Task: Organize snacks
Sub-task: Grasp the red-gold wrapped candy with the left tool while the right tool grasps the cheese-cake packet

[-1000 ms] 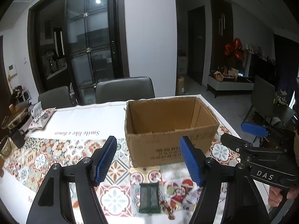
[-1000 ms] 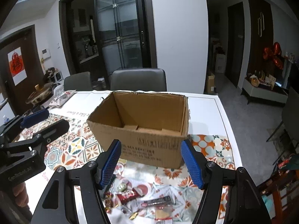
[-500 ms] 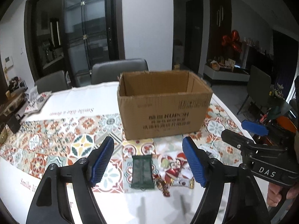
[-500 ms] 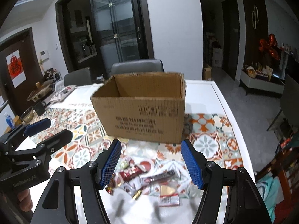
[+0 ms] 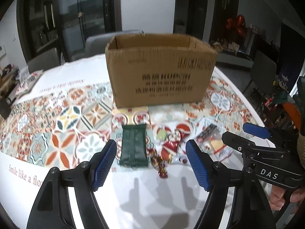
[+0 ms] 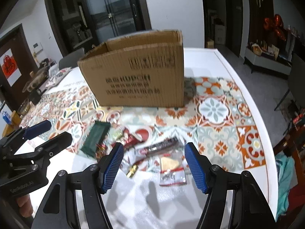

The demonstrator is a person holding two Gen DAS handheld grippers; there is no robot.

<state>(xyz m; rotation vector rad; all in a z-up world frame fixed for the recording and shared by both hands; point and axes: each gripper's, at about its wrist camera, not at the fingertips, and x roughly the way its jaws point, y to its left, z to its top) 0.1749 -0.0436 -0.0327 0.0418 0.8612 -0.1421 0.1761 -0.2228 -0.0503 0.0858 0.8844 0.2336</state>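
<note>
An open cardboard box (image 5: 162, 70) stands on the patterned tablecloth; it also shows in the right wrist view (image 6: 137, 72). In front of it lie loose snacks: a dark green packet (image 5: 134, 147) (image 6: 96, 136), red-wrapped sweets (image 5: 162, 167), a red packet (image 5: 171, 145) (image 6: 131, 138), a dark bar (image 6: 162, 146) and a clear packet with a yellow piece (image 6: 171, 168). My left gripper (image 5: 151, 164) is open above the green packet and sweets. My right gripper (image 6: 153, 167) is open above the dark bar and clear packet.
Grey chairs (image 5: 106, 40) stand behind the table. Bowls and clutter (image 6: 32, 87) sit at the far left end. The table's right edge (image 6: 263, 126) drops off to the floor. The white near strip of cloth (image 5: 143, 200) lies under both grippers.
Both grippers have dropped lower and tilted down toward the snacks in front of the box. The snacks now sit between the open fingers. Nothing was grasped.
</note>
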